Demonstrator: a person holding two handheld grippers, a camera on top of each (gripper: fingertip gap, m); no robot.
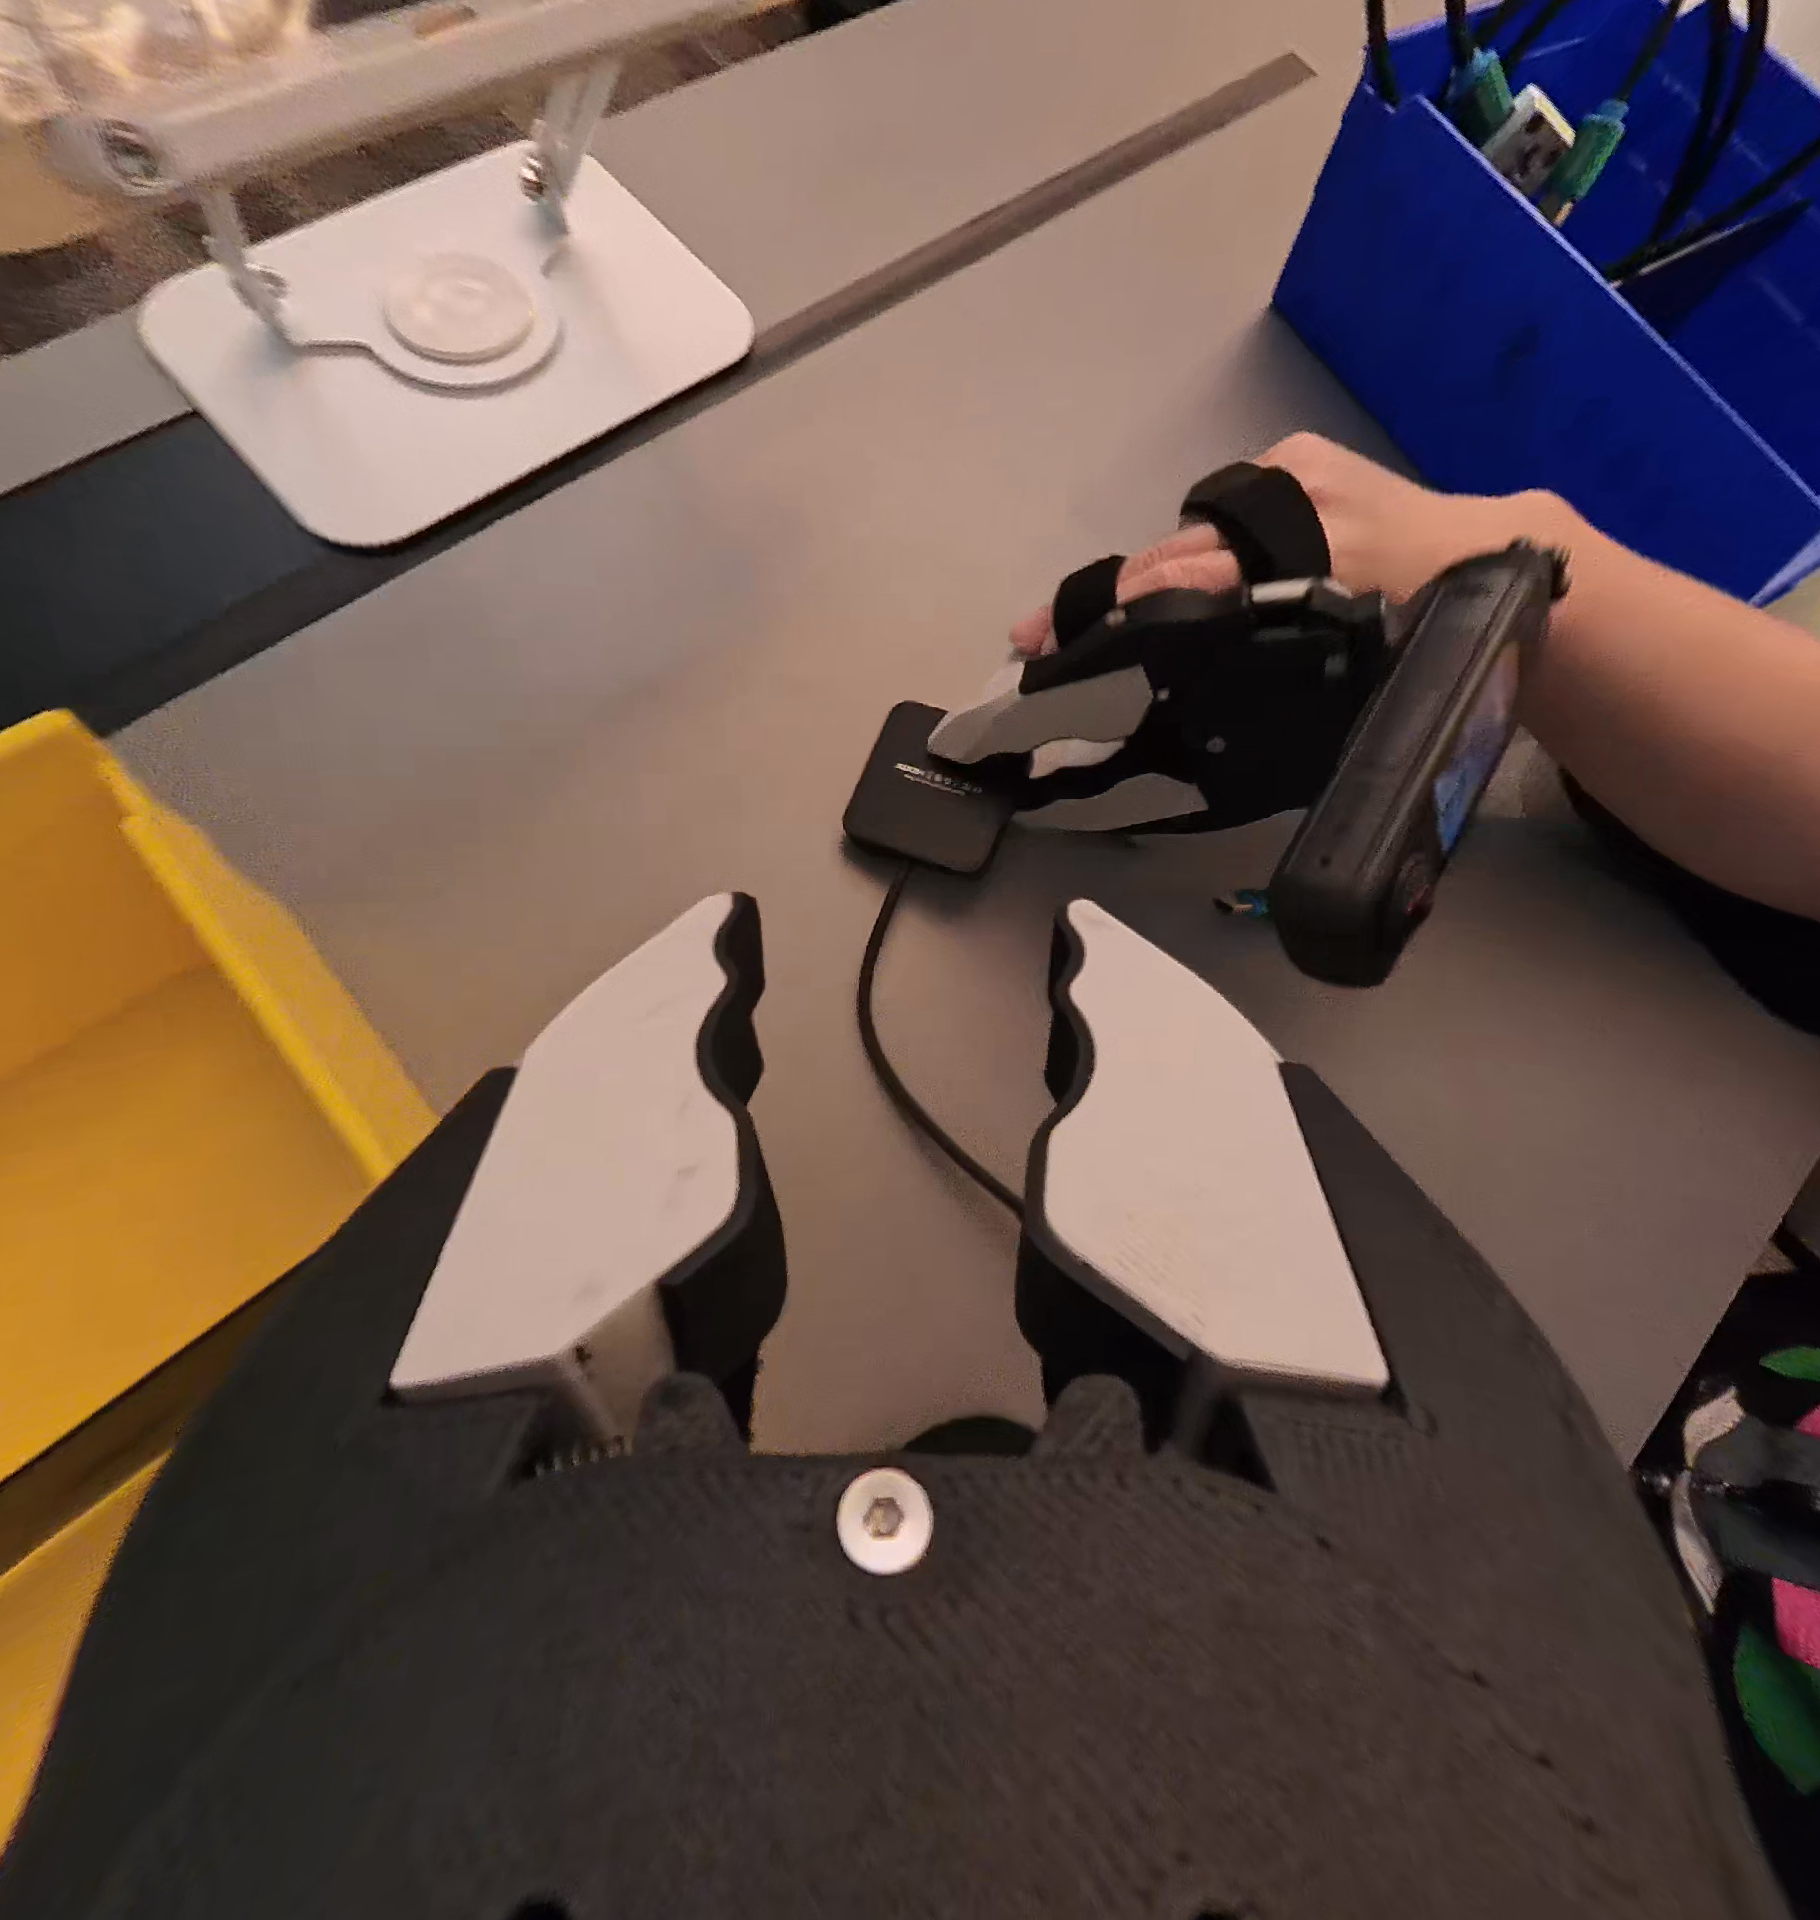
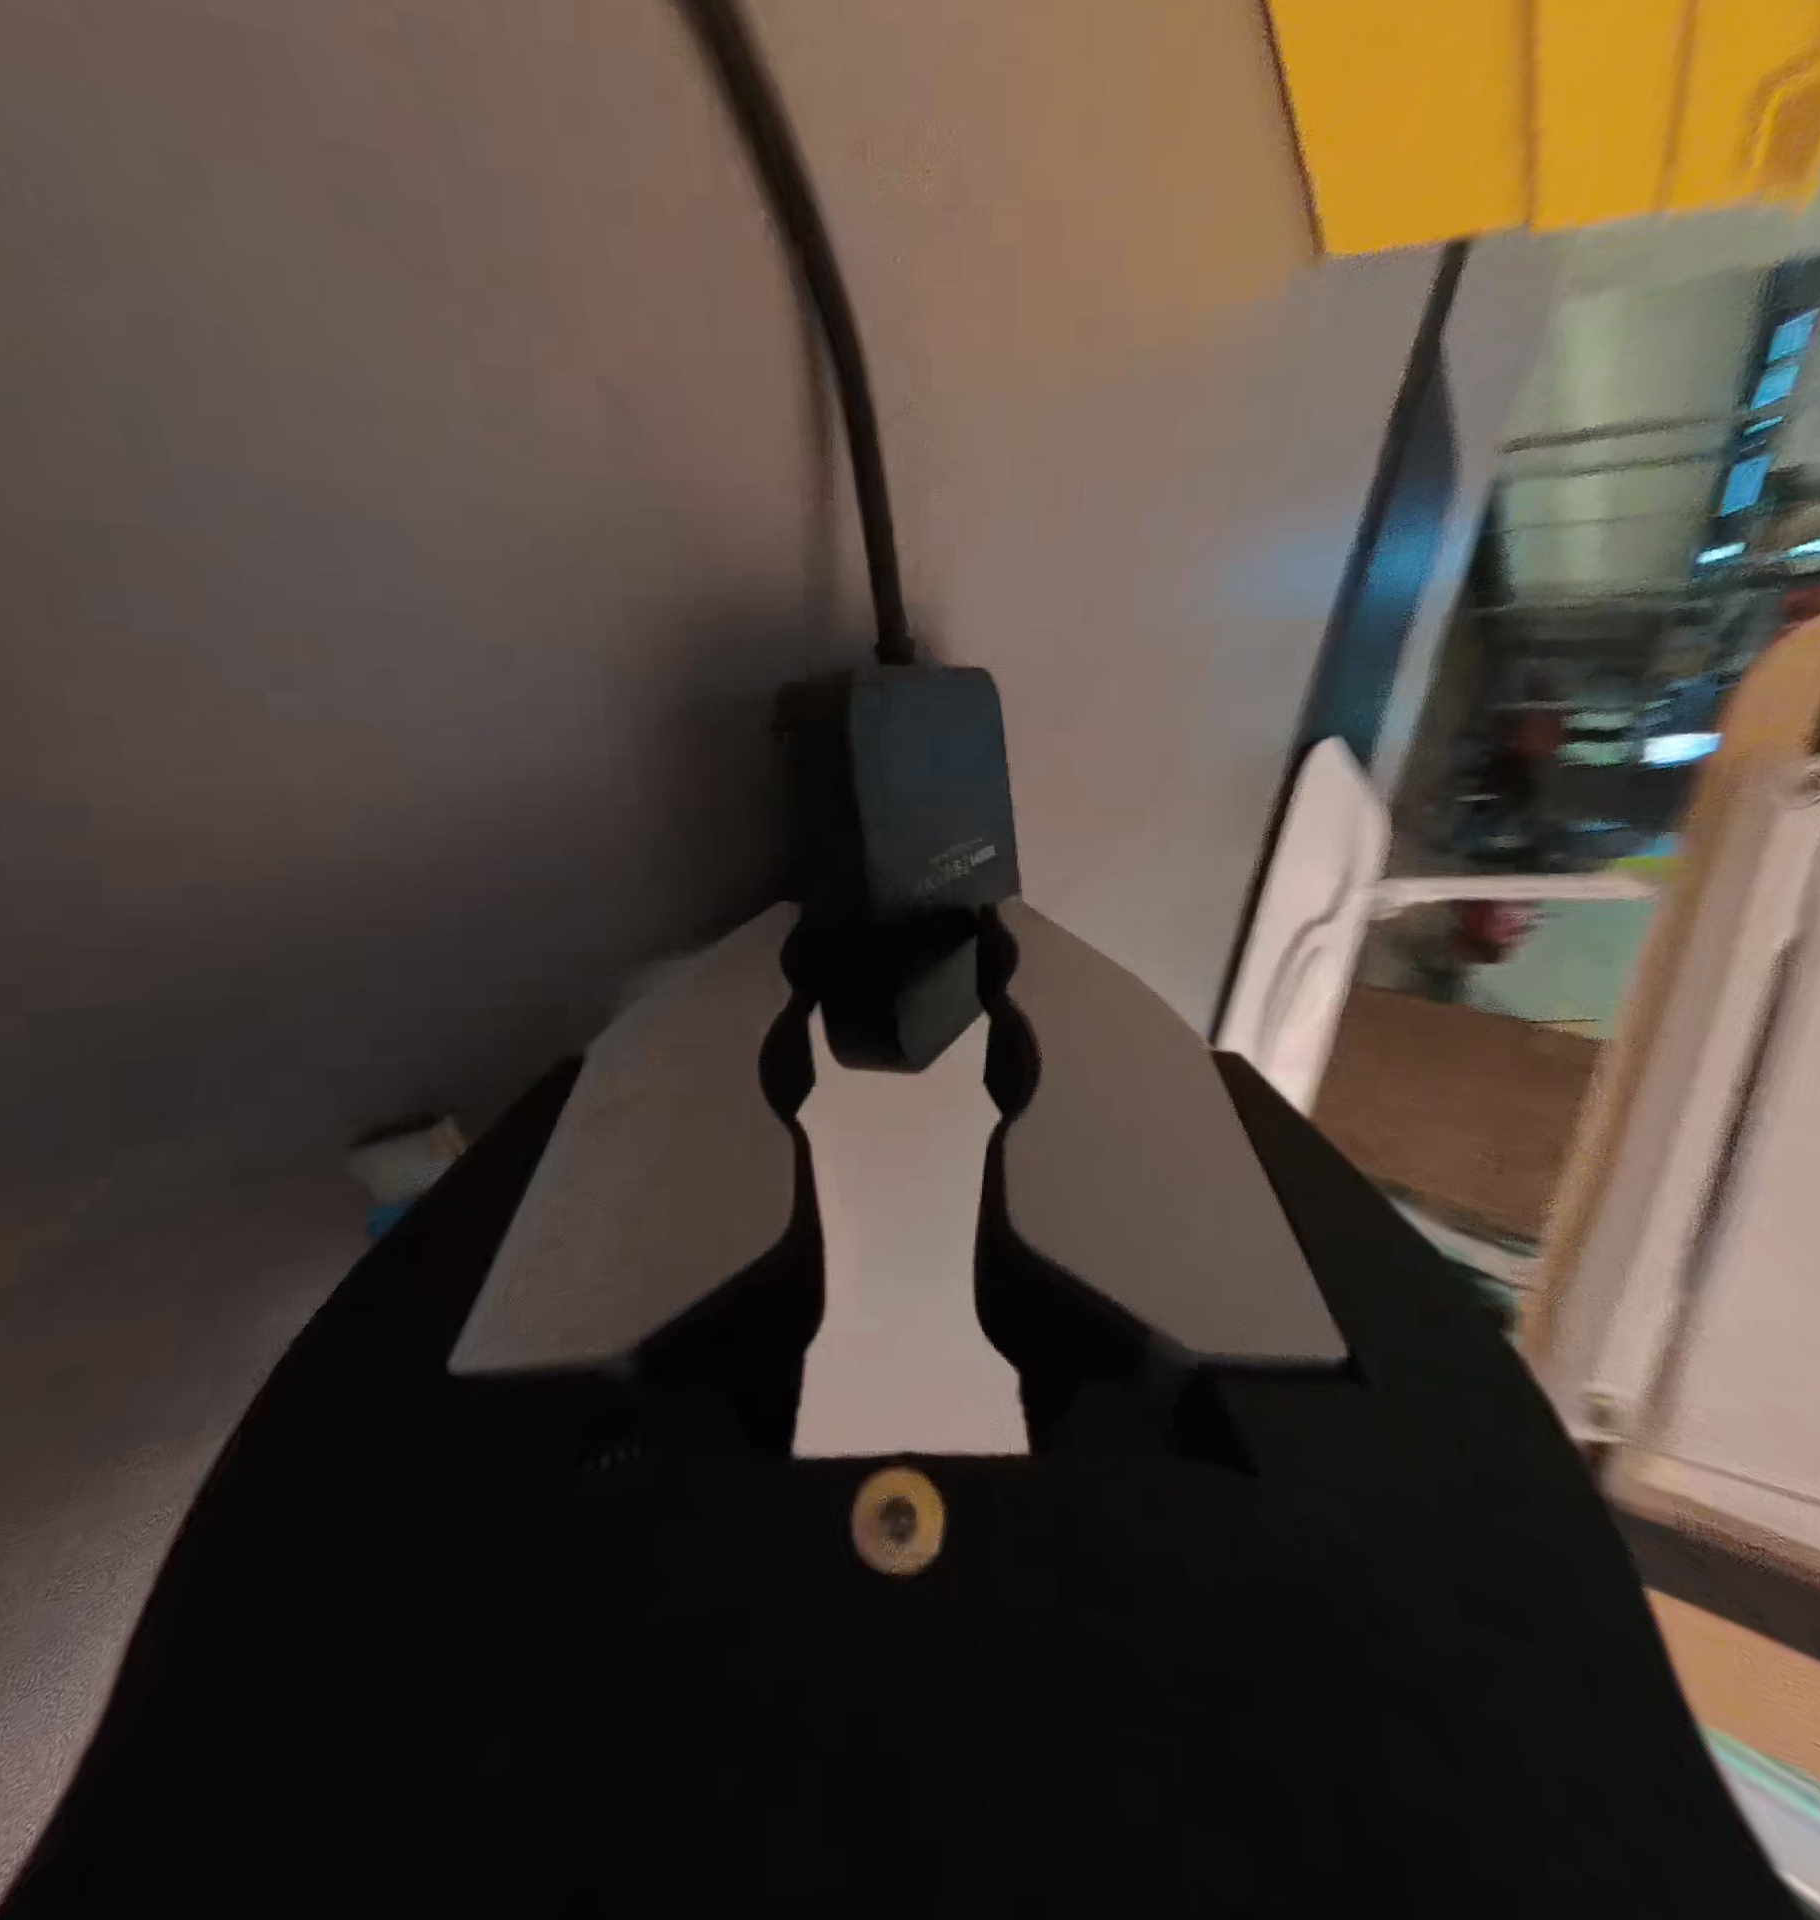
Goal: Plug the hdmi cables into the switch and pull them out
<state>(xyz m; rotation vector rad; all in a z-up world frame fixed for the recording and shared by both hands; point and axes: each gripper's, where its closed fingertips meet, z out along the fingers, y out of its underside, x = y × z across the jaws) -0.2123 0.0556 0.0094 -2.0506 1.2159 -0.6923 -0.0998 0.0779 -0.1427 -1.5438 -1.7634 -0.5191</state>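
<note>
The switch is a small flat black box on the grey table. Its black lead runs back between my left fingers. My left gripper is open and empty, a short way in front of the switch. My right gripper comes in from the right and reaches the switch's right edge. In the right wrist view my right gripper is shut on a black HDMI plug whose front meets the switch. I cannot tell whether the plug is seated.
A blue bin with several black cables stands at the back right. A yellow bin stands at the left. A white stand base sits at the back. A small blue-tipped connector lies under the right hand's camera. My hands' fingertips stand some 20 cm from each other.
</note>
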